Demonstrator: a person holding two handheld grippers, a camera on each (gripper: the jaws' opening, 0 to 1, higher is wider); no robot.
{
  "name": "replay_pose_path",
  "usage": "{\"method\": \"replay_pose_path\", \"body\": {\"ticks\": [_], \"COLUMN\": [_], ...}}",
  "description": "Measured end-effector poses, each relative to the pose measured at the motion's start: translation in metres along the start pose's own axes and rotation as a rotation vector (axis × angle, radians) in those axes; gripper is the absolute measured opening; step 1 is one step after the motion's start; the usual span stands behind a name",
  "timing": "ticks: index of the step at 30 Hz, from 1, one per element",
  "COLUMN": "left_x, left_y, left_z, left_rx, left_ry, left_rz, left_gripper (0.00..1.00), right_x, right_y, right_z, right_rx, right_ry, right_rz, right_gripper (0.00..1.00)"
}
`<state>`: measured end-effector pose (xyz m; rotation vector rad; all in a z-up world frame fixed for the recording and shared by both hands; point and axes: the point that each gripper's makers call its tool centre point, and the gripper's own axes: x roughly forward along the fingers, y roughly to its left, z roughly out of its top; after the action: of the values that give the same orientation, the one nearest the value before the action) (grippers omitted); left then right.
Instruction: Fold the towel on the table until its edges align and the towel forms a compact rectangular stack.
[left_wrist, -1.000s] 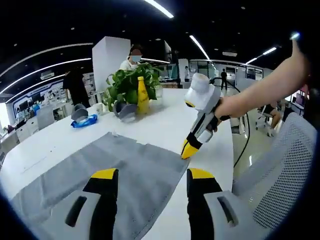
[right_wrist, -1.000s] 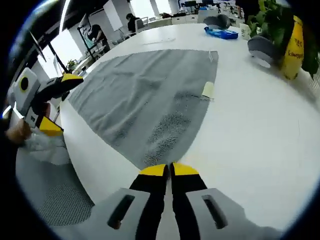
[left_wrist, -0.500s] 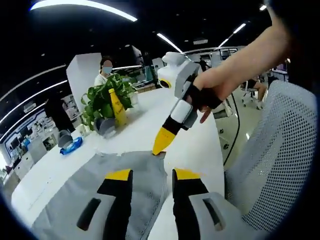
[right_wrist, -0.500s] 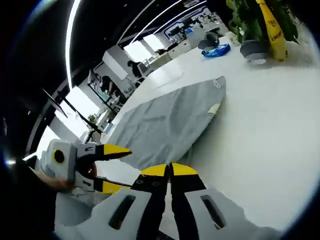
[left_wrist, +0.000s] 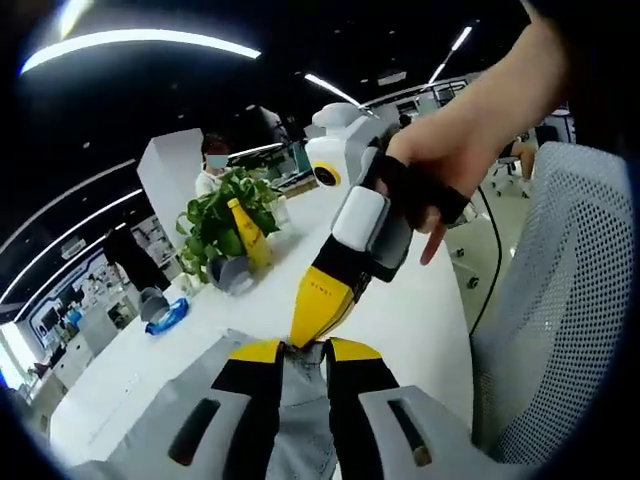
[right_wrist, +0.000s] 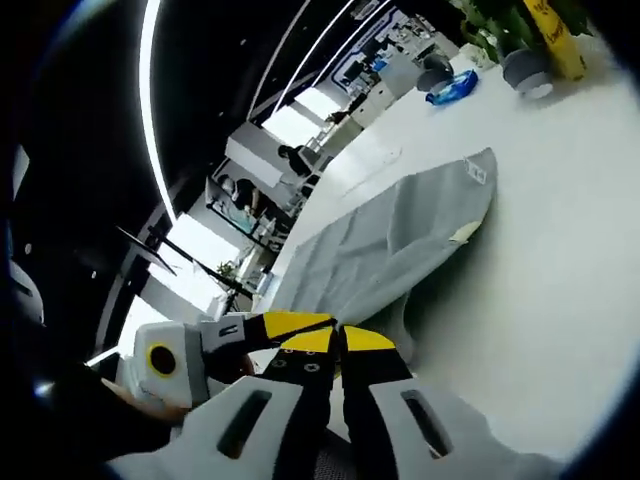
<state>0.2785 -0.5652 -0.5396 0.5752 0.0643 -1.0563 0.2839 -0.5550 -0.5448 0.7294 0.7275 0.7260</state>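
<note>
The white table (right_wrist: 560, 250) fills the right of the right gripper view, and the grey towel (right_wrist: 390, 250) lies across its middle with the near edge lifted off the top. Your left gripper (left_wrist: 303, 350), low in the left gripper view, has its jaws narrowed on the towel edge, and your right gripper (right_wrist: 338, 338) has its jaws closed together on the same edge just beside it. Carry both corners level towards the far edge at upper right, near the blue packet (right_wrist: 452, 85), keeping them well short of the plant (left_wrist: 225, 215).
</note>
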Motion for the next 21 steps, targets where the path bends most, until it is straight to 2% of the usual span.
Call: {"method": "replay_pose_path", "body": {"ticks": [2, 5, 7, 10, 13, 15, 18, 19, 21], "left_x": [0.000, -0.001, -0.002, -0.002, -0.002, -0.003, -0.006, -0.008, -0.011], "left_y": [0.001, 0.006, 0.009, 0.009, 0.006, 0.005, 0.006, 0.006, 0.002], "left_z": [0.000, 0.002, 0.001, -0.004, -0.006, -0.007, -0.004, -0.003, 0.006], "left_rx": [0.008, 0.038, 0.008, -0.039, -0.058, -0.071, -0.126, -0.137, -0.156], "left_ry": [-0.002, -0.003, 0.002, 0.019, 0.034, 0.039, 0.036, 0.032, -0.006], "left_rz": [0.005, 0.028, 0.025, 0.014, -0.001, -0.007, -0.020, -0.025, -0.059], "left_gripper": [0.15, 0.11, 0.09, 0.04, 0.04, 0.03, 0.03, 0.03, 0.03], "right_x": [-0.001, -0.001, -0.002, -0.003, -0.003, -0.003, -0.005, -0.008, -0.010], "right_y": [0.000, 0.005, 0.003, 0.000, -0.002, -0.008, -0.019, -0.026, -0.032], "right_z": [0.002, 0.005, 0.005, 0.004, 0.002, 0.004, 0.015, 0.021, 0.029], "right_rx": [0.034, 0.173, 0.224, 0.249, 0.245, 0.203, 0.150, 0.105, 0.055], "right_ry": [-0.013, -0.066, -0.090, -0.099, -0.087, -0.066, -0.046, -0.028, -0.016], "right_rz": [0.012, 0.081, 0.094, 0.103, 0.101, 0.082, 0.042, 0.011, -0.024], "right_gripper": [0.00, 0.00, 0.00, 0.00, 0.00, 0.00, 0.00, 0.00, 0.00]}}
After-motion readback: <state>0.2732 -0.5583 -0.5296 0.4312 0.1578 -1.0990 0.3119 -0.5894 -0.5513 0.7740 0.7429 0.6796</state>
